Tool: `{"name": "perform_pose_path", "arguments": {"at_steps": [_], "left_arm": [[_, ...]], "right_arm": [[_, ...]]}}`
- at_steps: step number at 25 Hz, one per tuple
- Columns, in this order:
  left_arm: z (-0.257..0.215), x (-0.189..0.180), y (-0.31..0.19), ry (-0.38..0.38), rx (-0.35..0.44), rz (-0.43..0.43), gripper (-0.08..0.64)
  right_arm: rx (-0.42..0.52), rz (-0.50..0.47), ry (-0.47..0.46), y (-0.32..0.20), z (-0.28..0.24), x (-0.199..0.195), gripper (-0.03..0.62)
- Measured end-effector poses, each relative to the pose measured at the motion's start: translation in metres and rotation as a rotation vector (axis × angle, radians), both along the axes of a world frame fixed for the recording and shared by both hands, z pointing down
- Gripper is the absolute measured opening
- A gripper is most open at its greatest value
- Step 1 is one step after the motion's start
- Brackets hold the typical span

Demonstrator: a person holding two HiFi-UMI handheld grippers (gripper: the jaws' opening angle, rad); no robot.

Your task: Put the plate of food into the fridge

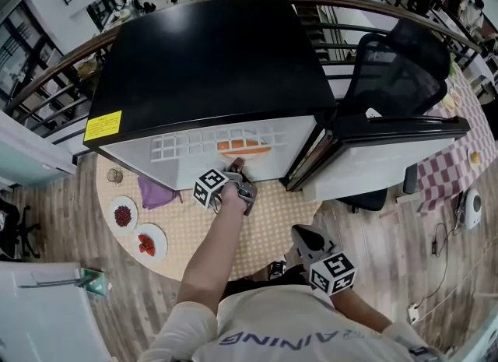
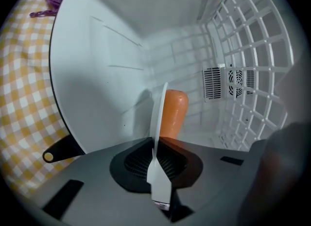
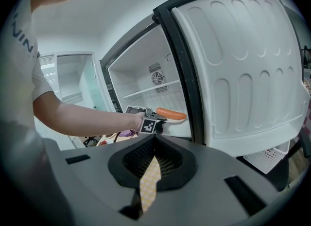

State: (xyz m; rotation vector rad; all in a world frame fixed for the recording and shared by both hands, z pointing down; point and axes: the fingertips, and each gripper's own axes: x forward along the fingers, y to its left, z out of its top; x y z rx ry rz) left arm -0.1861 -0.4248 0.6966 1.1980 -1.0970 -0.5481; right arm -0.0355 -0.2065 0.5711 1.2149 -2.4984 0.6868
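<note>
The fridge (image 1: 210, 65) stands open, its door (image 1: 389, 150) swung out to the right. My left gripper (image 1: 236, 177) reaches into the opening, shut on the rim of a white plate (image 1: 244, 151) that carries an orange sausage (image 1: 243, 146). In the left gripper view the plate (image 2: 158, 115) shows edge-on between the jaws of that gripper (image 2: 156, 159), with the sausage (image 2: 174, 113) behind it inside the white fridge cavity. The right gripper view shows the plate and sausage (image 3: 171, 114) just inside the fridge, low in the opening. My right gripper (image 1: 305, 237) hangs back near my body, shut and empty.
Two small plates of red food (image 1: 123, 216) (image 1: 148, 241), a purple cloth (image 1: 156, 193) and a glass (image 1: 115, 175) sit on the round checked table (image 1: 272, 220). A wire shelf (image 2: 252, 74) and a fan vent (image 2: 228, 81) are inside the fridge. An office chair (image 1: 397, 72) stands behind the door.
</note>
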Motion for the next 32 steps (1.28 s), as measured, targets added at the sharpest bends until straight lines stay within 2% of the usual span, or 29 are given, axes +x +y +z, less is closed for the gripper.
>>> {"name": "perform_pose_path", "arguments": {"at_steps": [5,9,20,24,26,28,32], "left_arm": [[0.005,0.003,-0.003,-0.007,-0.046,-0.010,0.032],[0.009,0.002,-0.003,-0.103,-0.092,0.076,0.037],[0.003,0.008,-0.001,-0.399,-0.009,0.363,0.097],[0.002,0.011,0.003,-0.430,0.019,0.447,0.107],[0.000,0.017,0.004,-0.418,0.046,0.485,0.167],[-0.002,0.023,0.006,-0.430,0.069,0.527,0.193],[-0.001,0.032,0.017,-0.581,0.103,0.664,0.195]], "right_arm": [[0.008,0.013,-0.003,-0.002,-0.001,0.004,0.020],[0.007,0.005,-0.001,-0.001,0.000,0.005,0.020],[-0.007,-0.047,-0.011,0.007,0.005,-0.003,0.020],[-0.010,-0.055,-0.015,0.007,0.005,-0.004,0.020],[-0.011,-0.057,-0.017,0.007,0.006,-0.004,0.020],[-0.013,-0.059,-0.016,0.008,0.006,-0.003,0.020],[-0.011,-0.063,-0.014,0.009,0.005,-0.003,0.020]]}}
